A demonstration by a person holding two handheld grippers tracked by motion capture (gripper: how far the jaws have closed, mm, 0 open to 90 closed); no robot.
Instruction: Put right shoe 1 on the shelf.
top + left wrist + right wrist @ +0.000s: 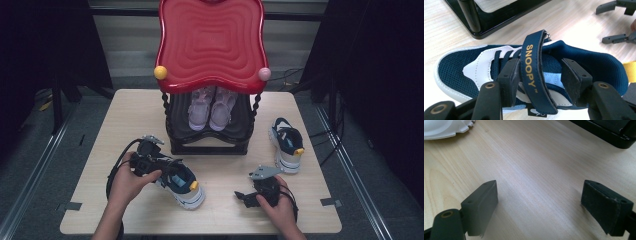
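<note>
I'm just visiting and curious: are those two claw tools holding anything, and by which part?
The left gripper straddles the navy sneaker's Snoopy strap; whether it grips yet cannot be told. The right gripper is open, holding nothing.

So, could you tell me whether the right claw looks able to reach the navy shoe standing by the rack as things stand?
Probably yes: the right claw is open with nothing in it, and bare table lies between it and that navy shoe beside the black rack.

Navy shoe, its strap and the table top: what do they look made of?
Shoe: navy woven mesh with visible pores, plus smooth white stitched panels, probably synthetic leather. Strap: matte navy, fabric or faux leather, with printed gold letters and a metal ring. Table: pale wood grain, satin sheen, possibly laminate.
</note>
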